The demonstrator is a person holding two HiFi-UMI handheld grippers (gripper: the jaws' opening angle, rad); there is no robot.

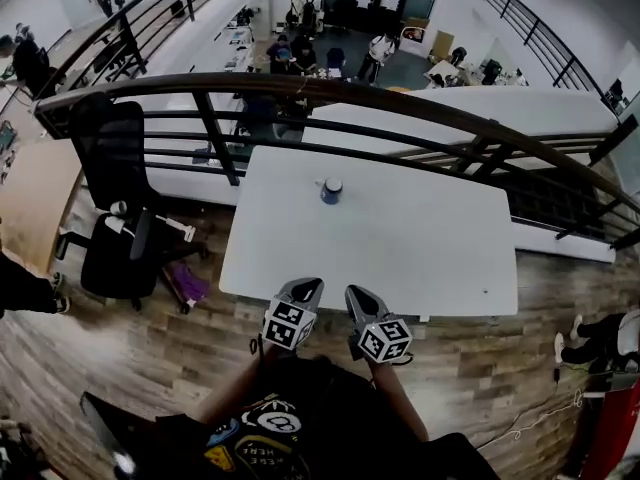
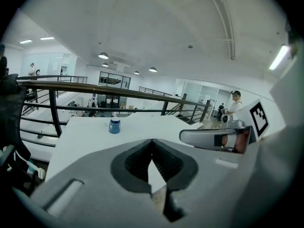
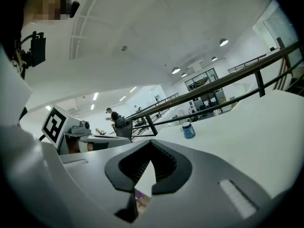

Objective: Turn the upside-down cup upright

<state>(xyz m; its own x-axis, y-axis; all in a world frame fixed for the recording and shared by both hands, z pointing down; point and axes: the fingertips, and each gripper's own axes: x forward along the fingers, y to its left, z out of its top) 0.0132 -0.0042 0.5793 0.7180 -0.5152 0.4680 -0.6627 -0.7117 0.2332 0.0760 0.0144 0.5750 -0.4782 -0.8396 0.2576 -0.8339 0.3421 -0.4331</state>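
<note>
Cup: the blue cup (image 1: 331, 190) stands toward the far side of the table (image 1: 430, 258), well apart from both claws.
Left claw (image 1: 310, 288): closed, empty.
Right claw (image 1: 357, 293): closed, empty.
Why: held side by side at the near edge, probably resting.
Views: the head view shows the gap to the cup; the gripper views show the jaws meeting.

Cup (image 1: 331, 190) blue, paler band on top, maybe white. Table (image 1: 400, 238) white. Floor (image 1: 150, 358) brown wood-grain. Chair (image 1: 110, 168) black.

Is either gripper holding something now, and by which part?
Nothing is held. The left gripper and right gripper are shut and empty; the cup sits apart on the table.
</note>
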